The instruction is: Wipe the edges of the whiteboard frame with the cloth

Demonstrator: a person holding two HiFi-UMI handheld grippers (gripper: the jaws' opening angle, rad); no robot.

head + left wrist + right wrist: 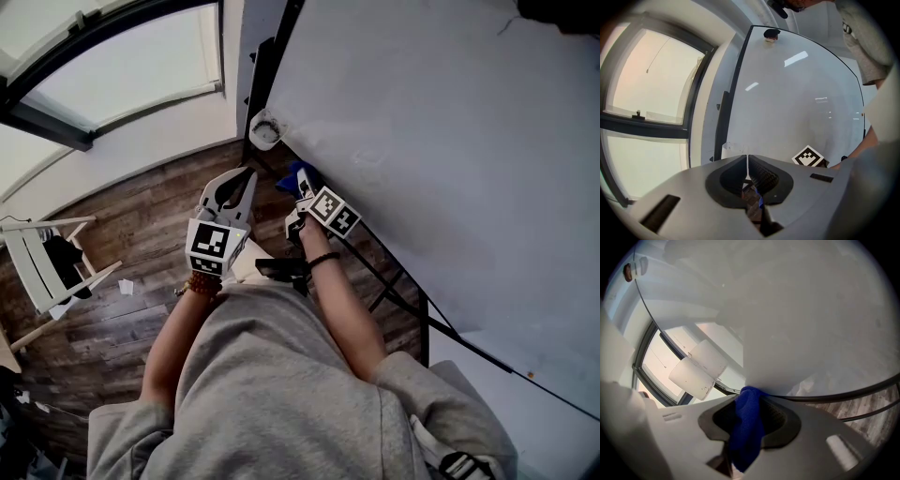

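With the soft blue cloth clamped by the right hand-held gripper against the whiteboard's thin black frame and the left hand-held gripper closed empty, wiping is judged underway, its finished share untellable.

Likely an office or classroom: whiteboard, plank floor, large window.

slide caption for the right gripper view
Right gripper presses a blue cloth against the dark edge of the whiteboard frame.
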